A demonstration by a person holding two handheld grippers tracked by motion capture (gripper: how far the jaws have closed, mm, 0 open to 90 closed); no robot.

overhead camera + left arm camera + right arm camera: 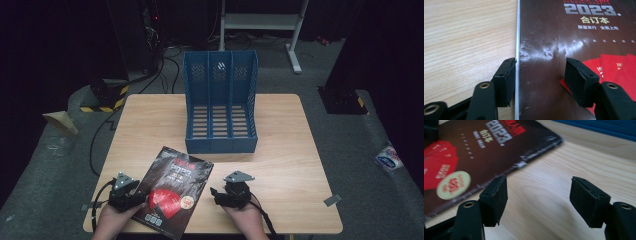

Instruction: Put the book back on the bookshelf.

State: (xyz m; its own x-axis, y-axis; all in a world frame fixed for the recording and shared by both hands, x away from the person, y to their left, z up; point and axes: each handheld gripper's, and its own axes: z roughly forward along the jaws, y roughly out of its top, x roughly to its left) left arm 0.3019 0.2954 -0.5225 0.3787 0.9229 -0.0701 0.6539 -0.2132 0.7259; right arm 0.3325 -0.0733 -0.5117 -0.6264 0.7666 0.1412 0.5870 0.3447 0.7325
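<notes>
The dark glossy magazine with red fans point(175, 192) lay at lower left of the high view, long axis slanting toward the blue slotted file rack point(220, 102). My left gripper point(540, 72) straddled its spine, jaws apart; my right gripper point(539, 195) gaped beside its other edge

High view looks down across the table point(280, 150); both tool views sit low, sharing the magazine point(554, 50).
</notes>
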